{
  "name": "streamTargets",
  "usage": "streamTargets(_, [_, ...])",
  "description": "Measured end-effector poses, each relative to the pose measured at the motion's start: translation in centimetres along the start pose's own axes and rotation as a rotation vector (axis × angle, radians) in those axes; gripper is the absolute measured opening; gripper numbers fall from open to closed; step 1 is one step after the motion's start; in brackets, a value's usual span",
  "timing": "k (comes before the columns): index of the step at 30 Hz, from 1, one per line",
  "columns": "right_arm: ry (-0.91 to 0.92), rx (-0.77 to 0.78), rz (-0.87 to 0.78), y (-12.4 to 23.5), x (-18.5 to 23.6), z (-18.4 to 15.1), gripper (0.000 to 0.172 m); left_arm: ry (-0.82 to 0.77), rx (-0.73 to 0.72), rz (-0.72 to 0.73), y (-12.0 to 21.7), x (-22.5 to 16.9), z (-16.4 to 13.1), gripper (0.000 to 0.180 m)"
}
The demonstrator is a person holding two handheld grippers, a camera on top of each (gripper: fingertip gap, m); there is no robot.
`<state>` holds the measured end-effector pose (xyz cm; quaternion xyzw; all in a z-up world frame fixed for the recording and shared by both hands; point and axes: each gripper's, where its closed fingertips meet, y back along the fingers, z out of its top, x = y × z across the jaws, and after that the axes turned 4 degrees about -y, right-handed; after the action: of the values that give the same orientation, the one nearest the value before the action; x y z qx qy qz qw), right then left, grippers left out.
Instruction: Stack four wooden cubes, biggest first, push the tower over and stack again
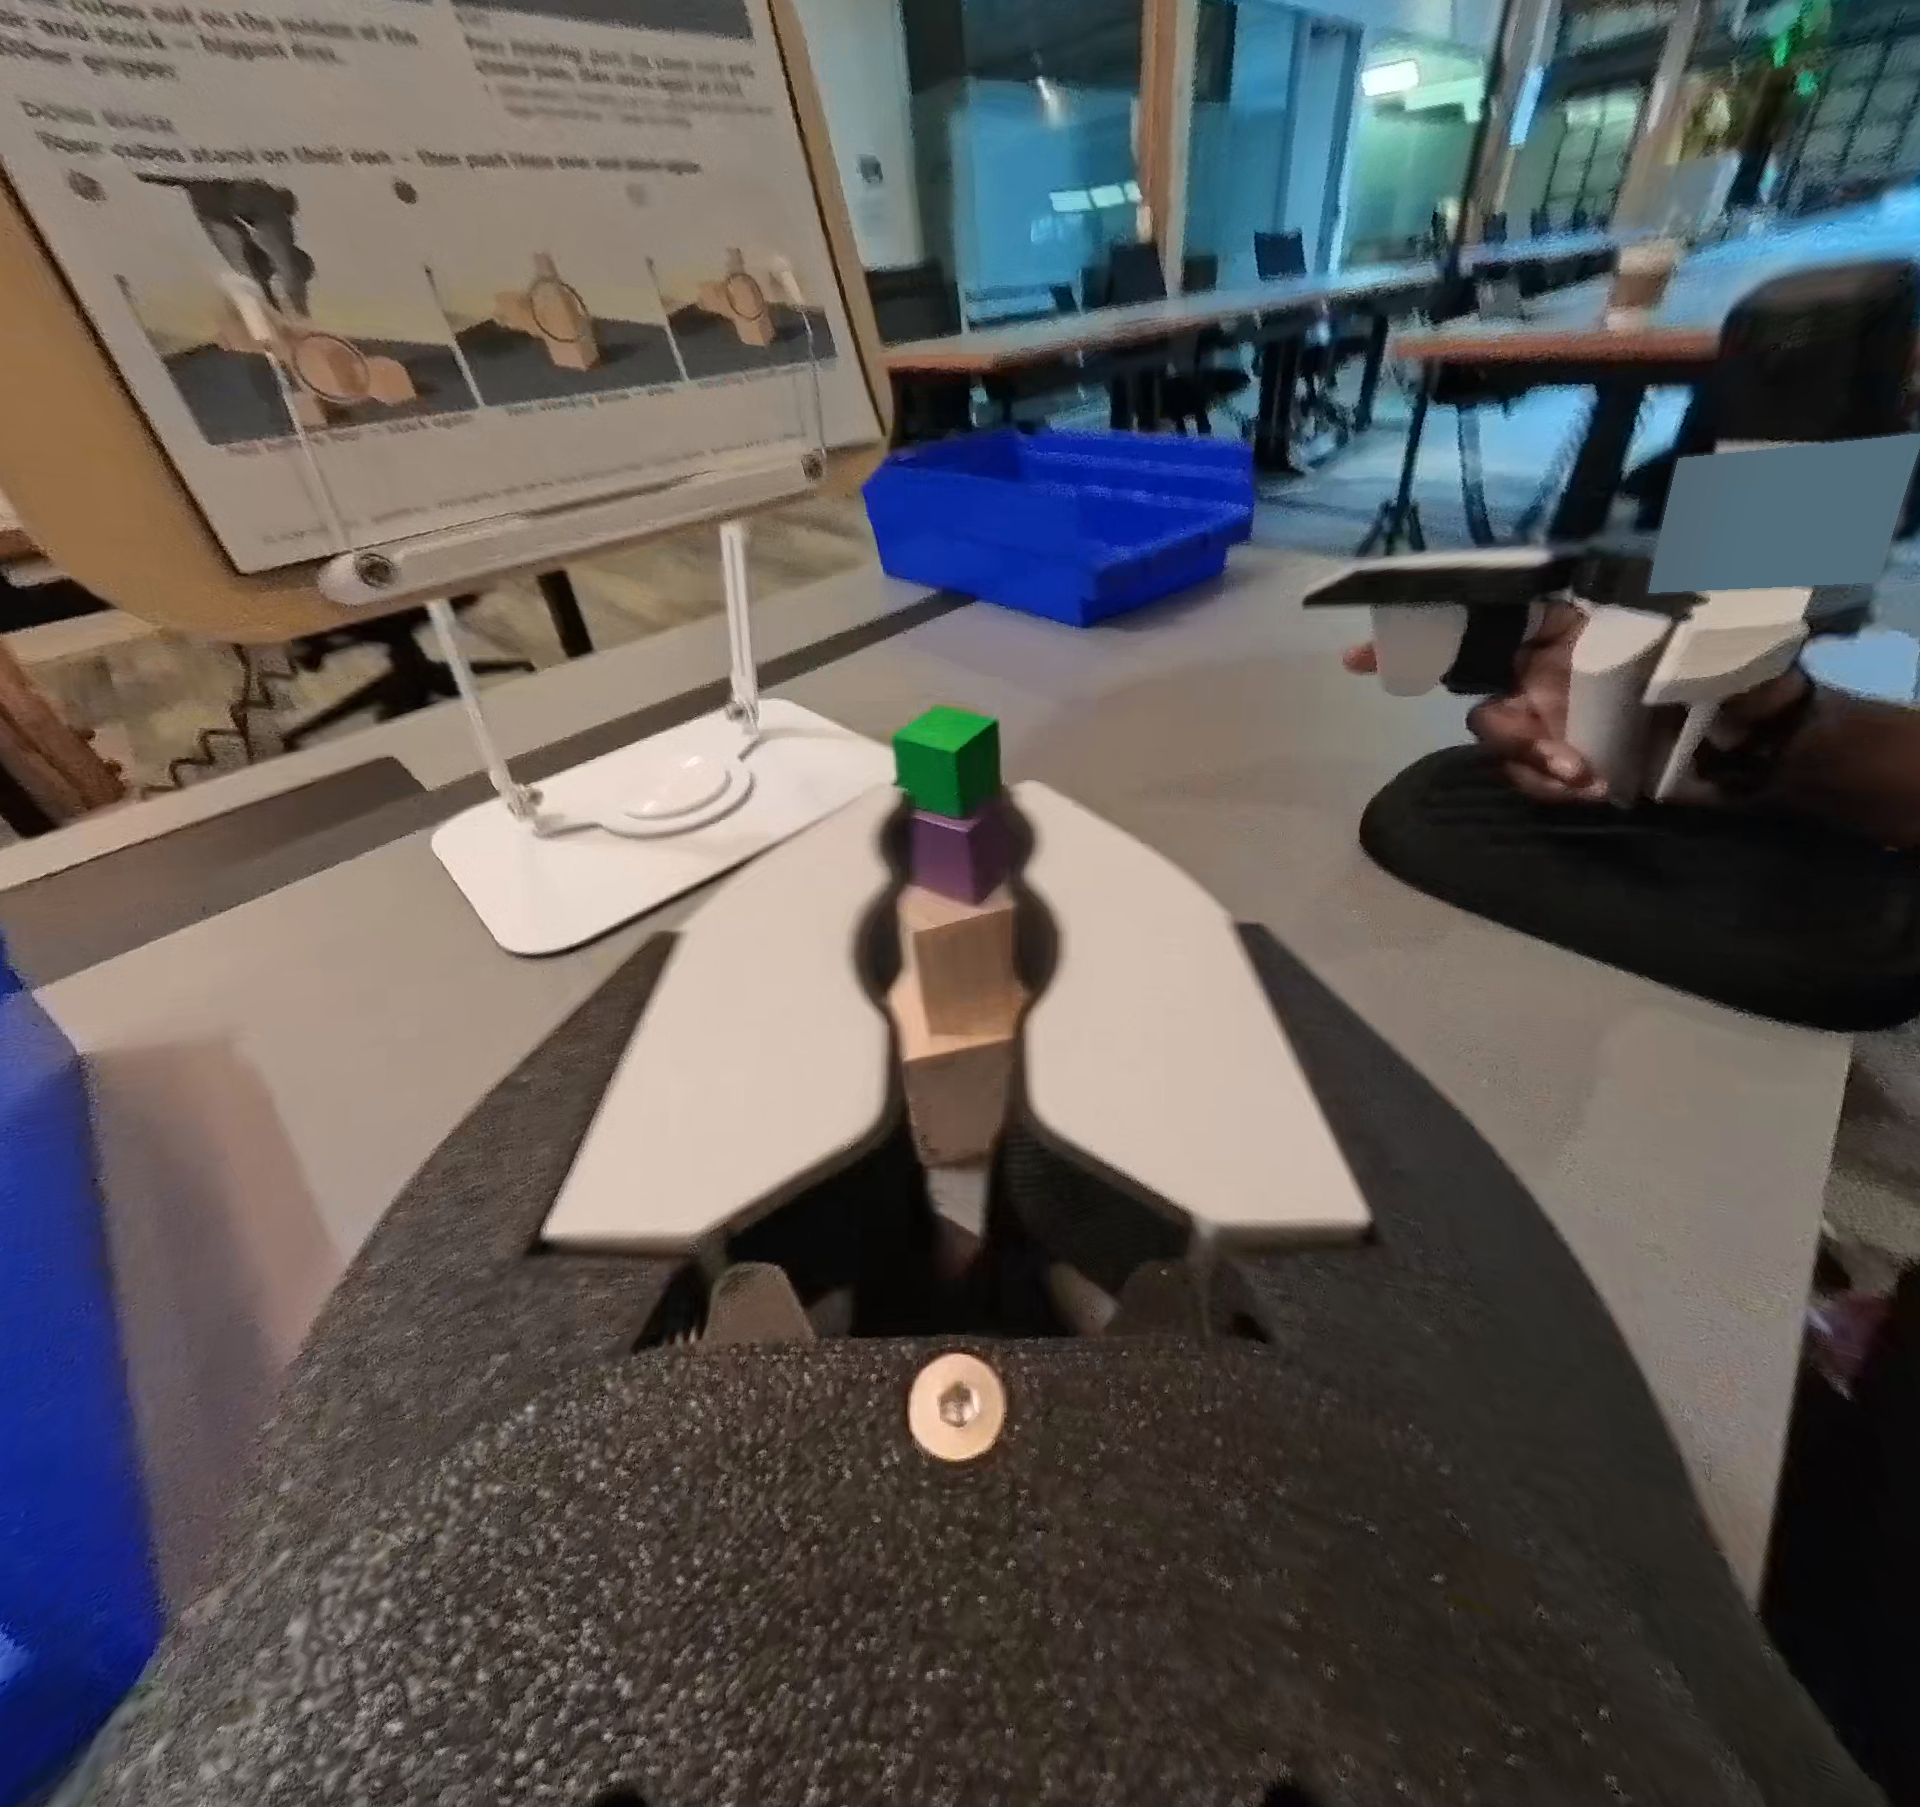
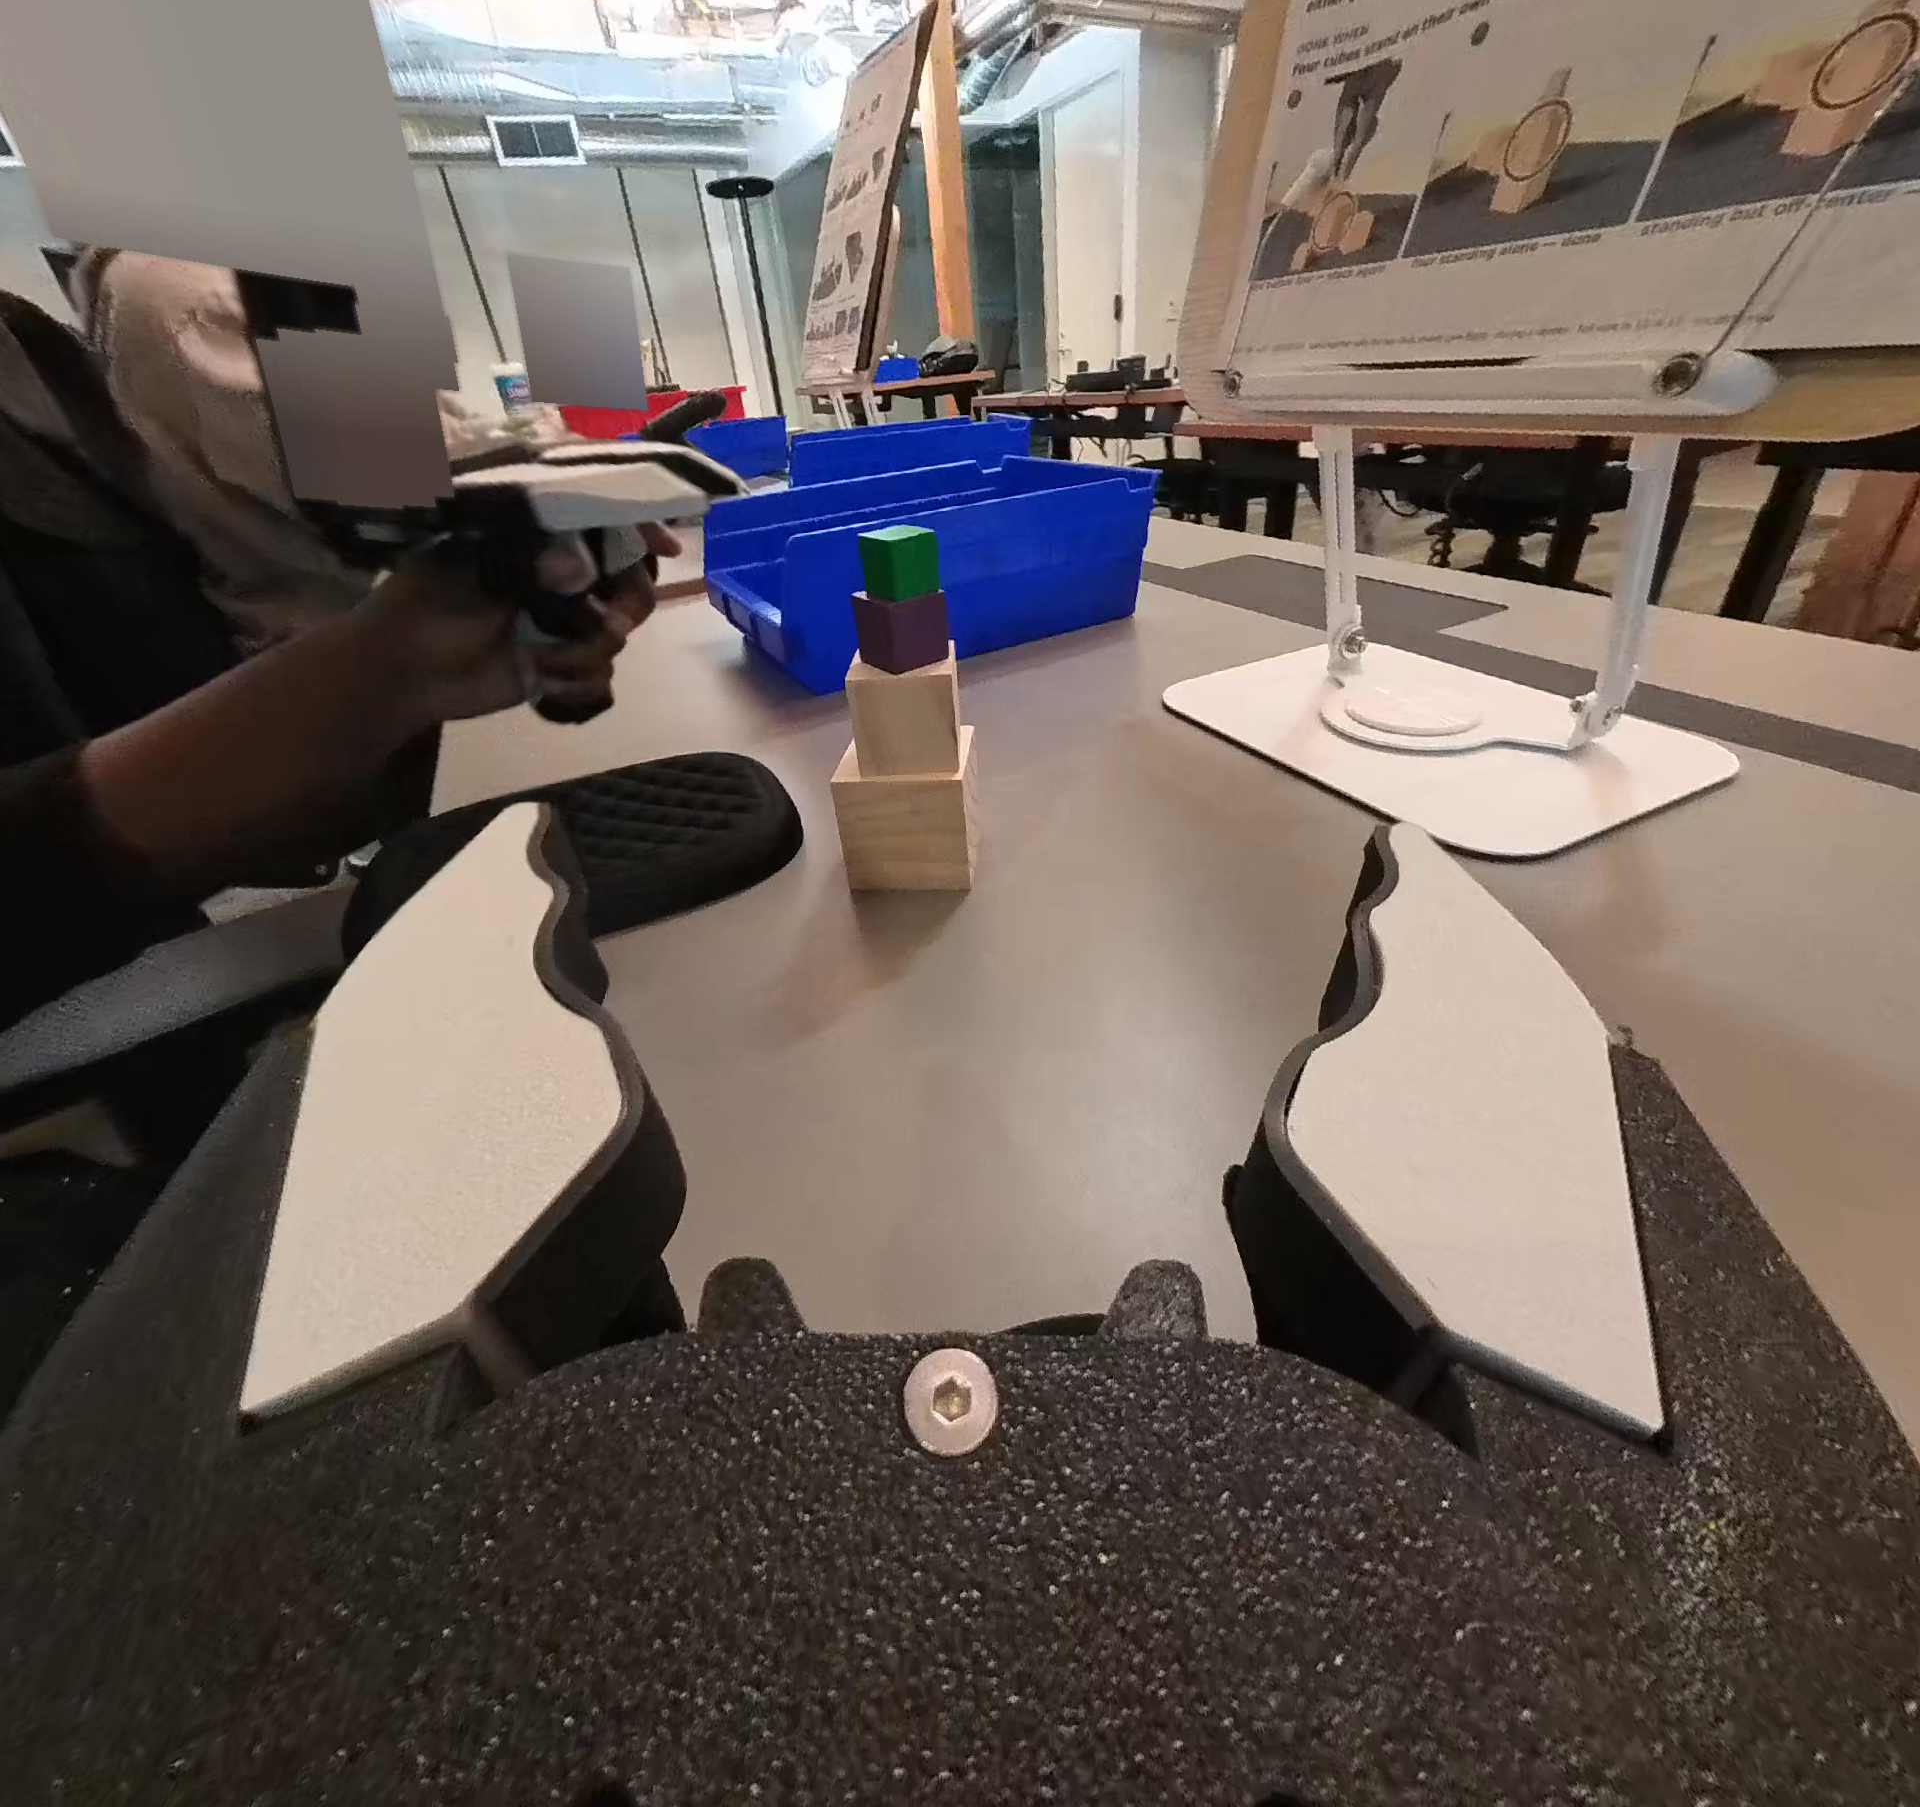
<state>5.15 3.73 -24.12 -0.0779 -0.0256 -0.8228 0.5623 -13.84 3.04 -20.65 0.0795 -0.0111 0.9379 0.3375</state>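
Stacked cubes stand on the grey table (image 2: 1039,1082) near the blue bin (image 2: 1018,552) and the white stand base (image 2: 1455,770): large wooden cube (image 2: 906,827) lowest, smaller wooden cube (image 2: 902,716), purple cube (image 2: 900,629), green cube (image 2: 899,562) on top. Right gripper (image 2: 956,936) is spread wide, short of the stack. Left gripper (image 1: 954,884), beside the black pad (image 2: 675,822), has its fingers drawn nearly together on nothing, well off the stack.

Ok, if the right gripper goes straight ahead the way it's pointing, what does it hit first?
Probably the cube stack, at its bottom wooden cube; bare table lies before it, though height is unclear.
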Motion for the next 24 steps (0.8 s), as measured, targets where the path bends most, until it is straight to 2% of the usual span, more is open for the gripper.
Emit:
streamTargets(1, [-0.001, 0.002, 0.005, 0.0, 0.0, -0.1, 0.135, -0.006, 0.061, -0.030, -0.4, 0.4, -0.5, 0.004])
streamTargets(2, [0.004, 0.007, 0.005, -0.1, 0.1, -0.1, 0.134, -0.015, 0.149, -0.053, -0.7, 0.9, -1.4, 0.000])
streamTargets(4, [0.023, 0.022, 0.005, -0.2, 0.3, -0.3, 0.133, -0.075, 0.311, -0.049, -1.4, 2.3, -3.5, 0.000])
streamTargets(10, [0.045, 0.024, -0.001, -0.2, 0.4, -0.4, 0.129, -0.169, 0.540, -0.160, -3.9, 2.6, -8.4, 0.000])
streamTargets(15, [0.056, 0.011, -0.006, -0.1, 0.4, -0.3, 0.127, -0.207, 0.551, -0.183, -4.9, 2.3, -9.1, 0.000])
streamTargets(24, [0.049, 0.021, -0.009, -0.2, 0.3, -0.4, 0.125, -0.213, 0.517, -0.209, -5.8, 1.4, -8.1, 0.000])
